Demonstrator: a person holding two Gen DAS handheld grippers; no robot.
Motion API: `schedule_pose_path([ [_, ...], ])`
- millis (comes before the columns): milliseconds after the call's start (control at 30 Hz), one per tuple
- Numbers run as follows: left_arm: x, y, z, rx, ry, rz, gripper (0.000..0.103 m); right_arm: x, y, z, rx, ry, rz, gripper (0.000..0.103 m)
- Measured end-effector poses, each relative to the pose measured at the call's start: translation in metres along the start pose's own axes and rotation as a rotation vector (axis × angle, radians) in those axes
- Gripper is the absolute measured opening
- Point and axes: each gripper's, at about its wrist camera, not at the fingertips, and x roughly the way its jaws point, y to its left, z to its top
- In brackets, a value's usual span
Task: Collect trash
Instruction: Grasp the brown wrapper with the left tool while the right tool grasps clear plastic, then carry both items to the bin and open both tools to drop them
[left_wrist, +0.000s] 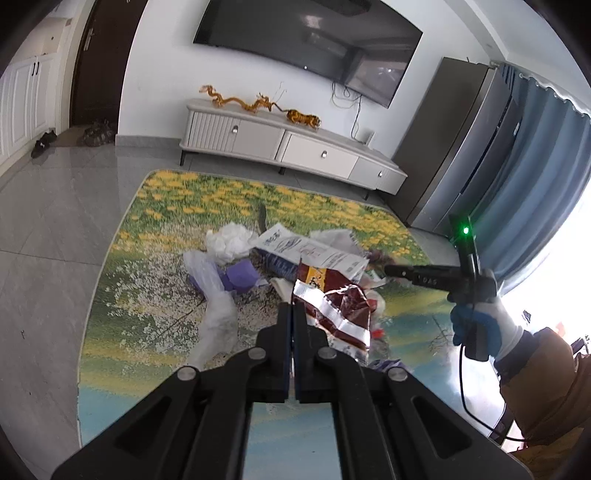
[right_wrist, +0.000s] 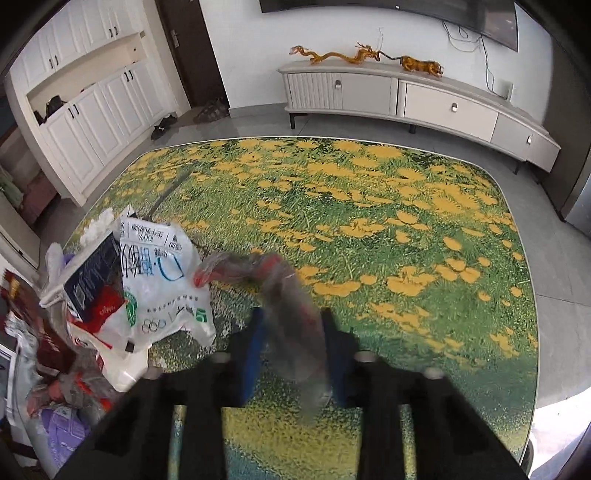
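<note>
**Both tools busy over the rug**

The flowered rug fills the floor, and the trash pile sits at its near middle, left of the right tool. The left tool is pinched tight on the edge of a red-and-silver foil wrapper. The right tool stands partly spread, a blurred clear plastic wrapper between its fingers.

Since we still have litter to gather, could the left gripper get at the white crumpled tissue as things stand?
Probably not yet: the left gripper is shut on the red foil wrapper, so its jaws are occupied. The white crumpled tissue itself lies uncovered at the pile's far edge.
</note>
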Motion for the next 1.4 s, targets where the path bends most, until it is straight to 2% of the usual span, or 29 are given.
schedule_pose_path([
  [167,-0.023,-0.015,0.007,0.025,-0.053,0.007,0.0,-0.027,-0.005,-0.01,0.018,-0.055,-0.001,0.01],
  [400,-0.051,-0.038,0.014,0.055,-0.106,0.015,0.0,-0.093,-0.024,-0.035,0.062,-0.153,-0.019,0.009],
  [567,-0.058,-0.06,0.013,0.084,-0.113,-0.005,0.0,-0.141,-0.046,-0.064,0.111,-0.21,-0.054,0.009],
  [733,-0.051,-0.092,0.014,0.126,-0.095,-0.049,0.0,-0.187,-0.083,-0.11,0.2,-0.231,-0.123,0.009],
  [867,-0.031,-0.128,0.015,0.173,-0.061,-0.098,0.0,-0.216,-0.129,-0.158,0.321,-0.218,-0.214,0.009],
  [1033,0.005,-0.182,0.018,0.245,-0.002,-0.16,0.0,-0.233,-0.186,-0.214,0.479,-0.183,-0.294,0.009],
  [1200,0.064,-0.267,0.015,0.344,0.084,-0.22,0.0,-0.23,-0.23,-0.25,0.575,-0.127,-0.336,0.01],
  [1400,0.136,-0.374,-0.008,0.481,0.187,-0.269,0.0,-0.203,-0.277,-0.281,0.68,-0.063,-0.327,0.01],
])
